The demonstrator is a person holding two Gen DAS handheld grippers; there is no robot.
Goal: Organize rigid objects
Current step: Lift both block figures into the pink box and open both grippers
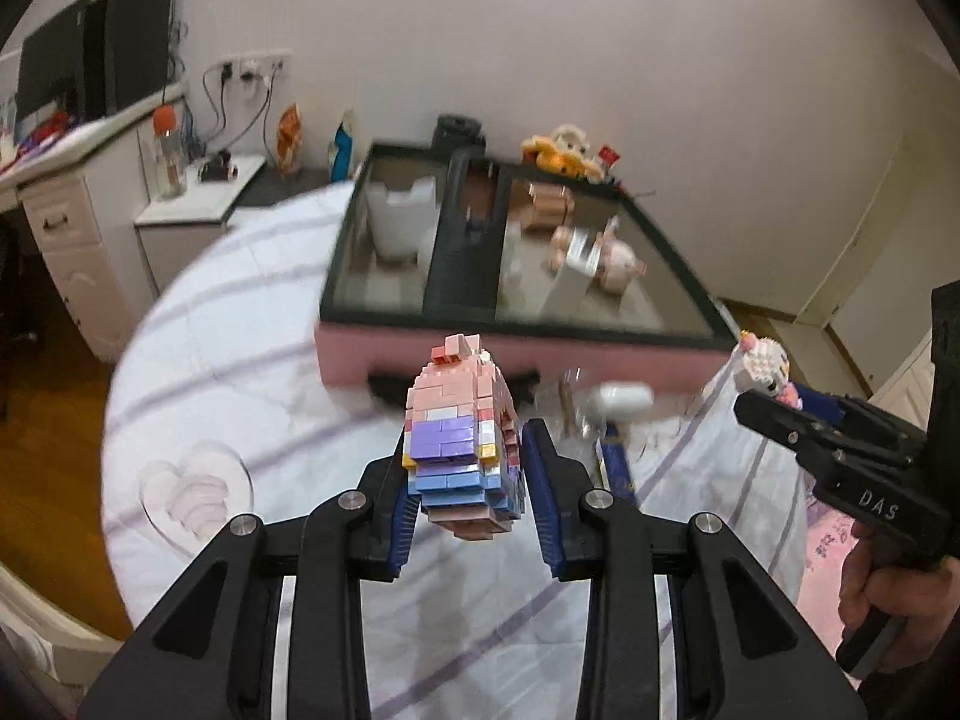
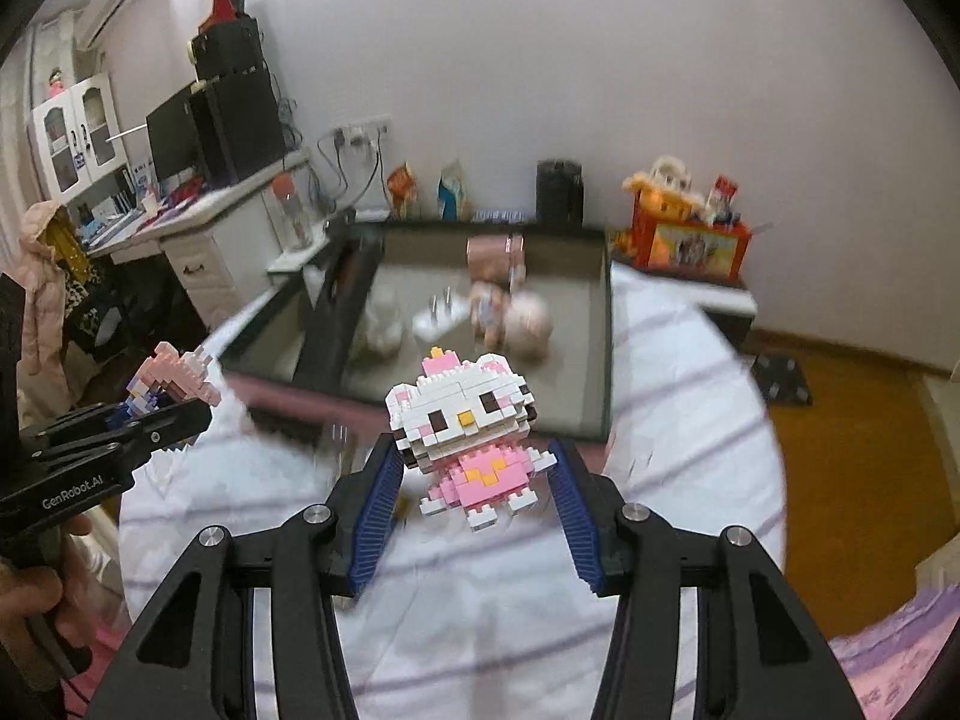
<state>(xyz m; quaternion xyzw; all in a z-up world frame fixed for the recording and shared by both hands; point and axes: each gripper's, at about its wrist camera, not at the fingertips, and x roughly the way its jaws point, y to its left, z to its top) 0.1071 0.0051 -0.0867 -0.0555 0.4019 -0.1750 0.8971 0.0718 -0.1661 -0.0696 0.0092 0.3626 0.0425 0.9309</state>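
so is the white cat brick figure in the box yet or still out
Still out. The white cat brick figure is held between the right gripper fingers above the striped bedcover, short of the pink-sided box.

A divided tray (image 1: 678,228) sits on the bed (image 1: 240,324), beyond two brick figures (image 1: 462,438) held side by side.
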